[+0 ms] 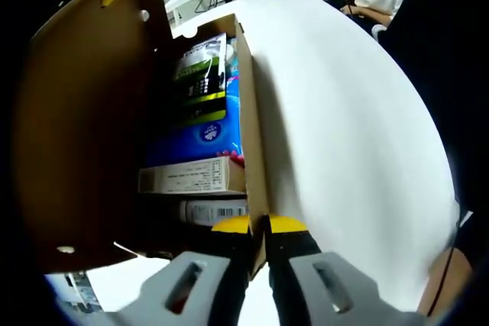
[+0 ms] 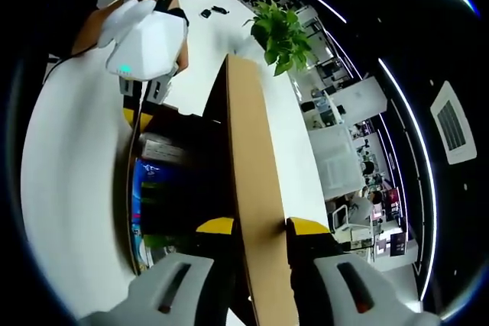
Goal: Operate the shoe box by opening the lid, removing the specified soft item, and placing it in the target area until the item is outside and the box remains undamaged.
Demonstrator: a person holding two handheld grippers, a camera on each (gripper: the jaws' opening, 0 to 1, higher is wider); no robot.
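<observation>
My left gripper point(image 1: 259, 225) pinches the near wall of the brown cardboard shoe box point(image 1: 250, 135); my right gripper point(image 2: 252, 226) clamps its raised lid point(image 2: 250, 188). Blue packets point(image 1: 205, 131) fill it, ahead on the white tabletop point(image 1: 359, 127).

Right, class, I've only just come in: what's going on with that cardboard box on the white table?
A person is working a shoe box open with two handheld tongs. The left tongs are clamped on the box's front wall, steadying it. The right tongs grip the edge of the lid, which stands raised. Inside lie a blue soft pack, a small carton and other packaged goods. Nothing has been taken out onto the white table yet.
</observation>
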